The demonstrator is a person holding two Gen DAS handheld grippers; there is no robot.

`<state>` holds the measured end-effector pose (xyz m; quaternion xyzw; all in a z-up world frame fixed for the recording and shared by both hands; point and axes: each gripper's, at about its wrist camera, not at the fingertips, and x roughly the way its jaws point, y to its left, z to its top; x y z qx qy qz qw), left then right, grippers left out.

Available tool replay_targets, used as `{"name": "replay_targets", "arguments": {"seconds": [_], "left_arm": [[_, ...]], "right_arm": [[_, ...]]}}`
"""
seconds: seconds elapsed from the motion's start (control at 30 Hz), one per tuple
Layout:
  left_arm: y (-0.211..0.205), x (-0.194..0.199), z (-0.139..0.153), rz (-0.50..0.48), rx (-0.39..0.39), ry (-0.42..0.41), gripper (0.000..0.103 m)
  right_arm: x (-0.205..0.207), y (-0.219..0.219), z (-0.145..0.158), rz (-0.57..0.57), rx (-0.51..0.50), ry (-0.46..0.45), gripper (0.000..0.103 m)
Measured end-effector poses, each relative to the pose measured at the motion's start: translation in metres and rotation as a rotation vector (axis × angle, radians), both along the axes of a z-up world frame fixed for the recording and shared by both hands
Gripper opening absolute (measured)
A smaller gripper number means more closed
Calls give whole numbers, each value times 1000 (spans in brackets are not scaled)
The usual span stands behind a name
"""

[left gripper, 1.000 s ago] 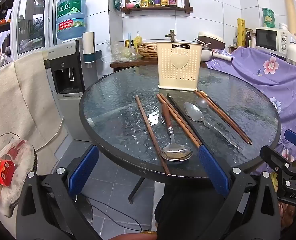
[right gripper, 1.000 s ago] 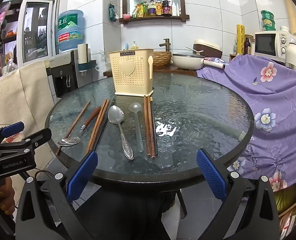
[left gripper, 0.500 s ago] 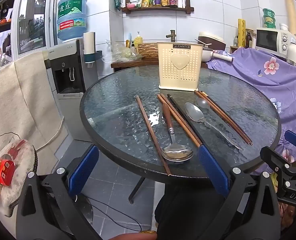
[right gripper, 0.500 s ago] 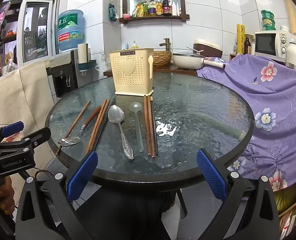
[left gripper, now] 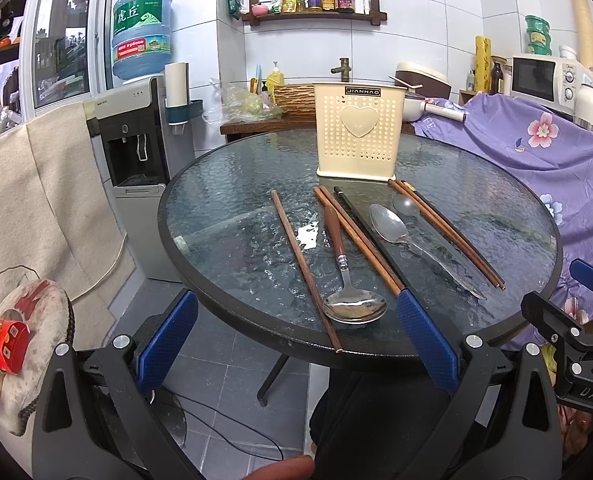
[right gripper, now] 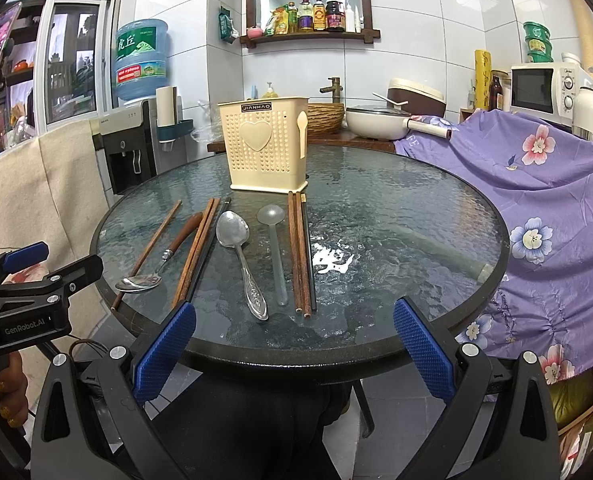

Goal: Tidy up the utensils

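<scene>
A cream perforated utensil holder (left gripper: 356,134) (right gripper: 266,148) stands upright at the far side of a round glass table (left gripper: 224,208) (right gripper: 396,216). In front of it lie several wooden chopsticks (left gripper: 304,264) (right gripper: 299,252), a wooden-handled spoon (left gripper: 346,276) (right gripper: 158,264), a steel spoon (left gripper: 408,240) (right gripper: 240,256) and a clear plastic spoon (right gripper: 276,248). My left gripper (left gripper: 296,336) is open and empty at the table's near edge. My right gripper (right gripper: 294,344) is open and empty, also at the near edge.
A purple floral cloth (right gripper: 556,200) covers furniture at the right. A water dispenser (left gripper: 136,140) stands at the left beside a beige towel (left gripper: 36,184). A counter behind holds a basket, pot and microwave (right gripper: 544,88). A cushioned stool (left gripper: 20,340) sits low left.
</scene>
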<state>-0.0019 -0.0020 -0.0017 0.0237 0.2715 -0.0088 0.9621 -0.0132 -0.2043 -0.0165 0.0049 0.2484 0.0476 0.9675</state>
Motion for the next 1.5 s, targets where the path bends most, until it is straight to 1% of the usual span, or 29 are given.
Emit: {"name": "replay_targets", "arguments": {"seconds": [1.5], "left_arm": [[0,6,0,-3,0,6,98]], "right_arm": [[0,0,-1,0,-2,0,97]]}}
